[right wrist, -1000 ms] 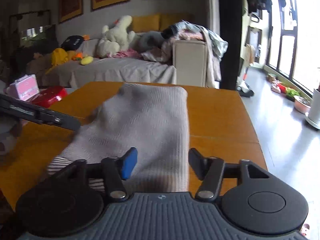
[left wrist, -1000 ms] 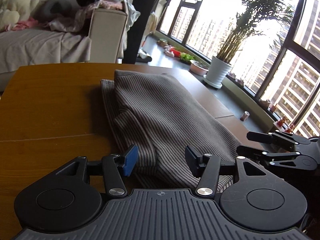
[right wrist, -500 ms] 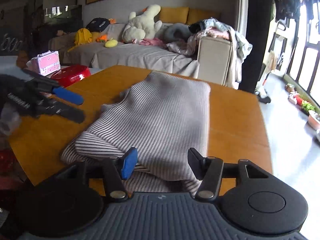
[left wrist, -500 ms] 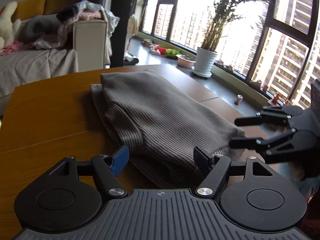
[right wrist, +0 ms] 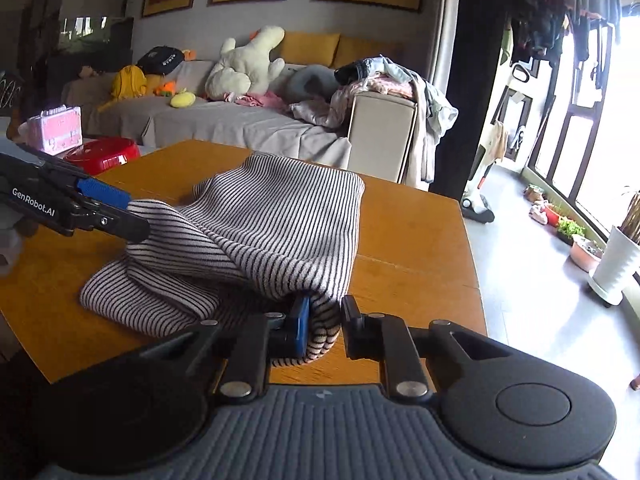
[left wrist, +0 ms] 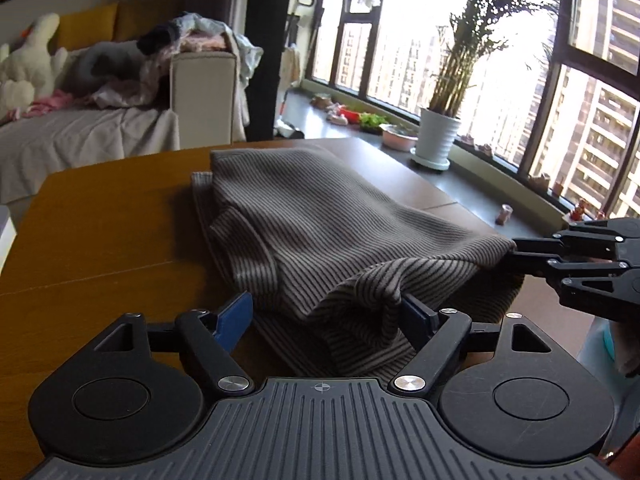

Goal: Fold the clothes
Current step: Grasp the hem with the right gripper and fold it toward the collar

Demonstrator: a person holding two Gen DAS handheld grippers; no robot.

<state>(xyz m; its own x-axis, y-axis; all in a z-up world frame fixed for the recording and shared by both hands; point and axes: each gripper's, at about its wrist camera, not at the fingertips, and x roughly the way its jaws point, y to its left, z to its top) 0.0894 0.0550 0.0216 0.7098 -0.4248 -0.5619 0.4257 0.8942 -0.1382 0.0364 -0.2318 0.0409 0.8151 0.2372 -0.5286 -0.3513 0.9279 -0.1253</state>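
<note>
A grey-and-black striped knit garment (left wrist: pixel 320 216) lies folded on the wooden table (left wrist: pixel 100 220). My left gripper (left wrist: pixel 326 316) is open and wide, and a raised fold of the garment's near edge sits between its fingers, against the right one. In the left wrist view my right gripper (left wrist: pixel 514 250) pinches the garment's far corner. In the right wrist view the right gripper (right wrist: pixel 325 318) is shut on a bunched corner of the garment (right wrist: pixel 280 216) at the table's (right wrist: pixel 400 240) front edge. The left gripper (right wrist: pixel 130 216) reaches in at the left, at the lifted edge.
A sofa (right wrist: pixel 240 128) with plush toys and a heap of clothes (right wrist: pixel 380 80) stands behind the table. A red tub (right wrist: pixel 104 154) and a pink case (right wrist: pixel 56 128) sit at the left. A potted plant (left wrist: pixel 438 140) stands by the windows.
The right gripper's fingers have shut on the garment's corner. The left gripper has moved in against the near edge, which is now bunched and raised off the table.
</note>
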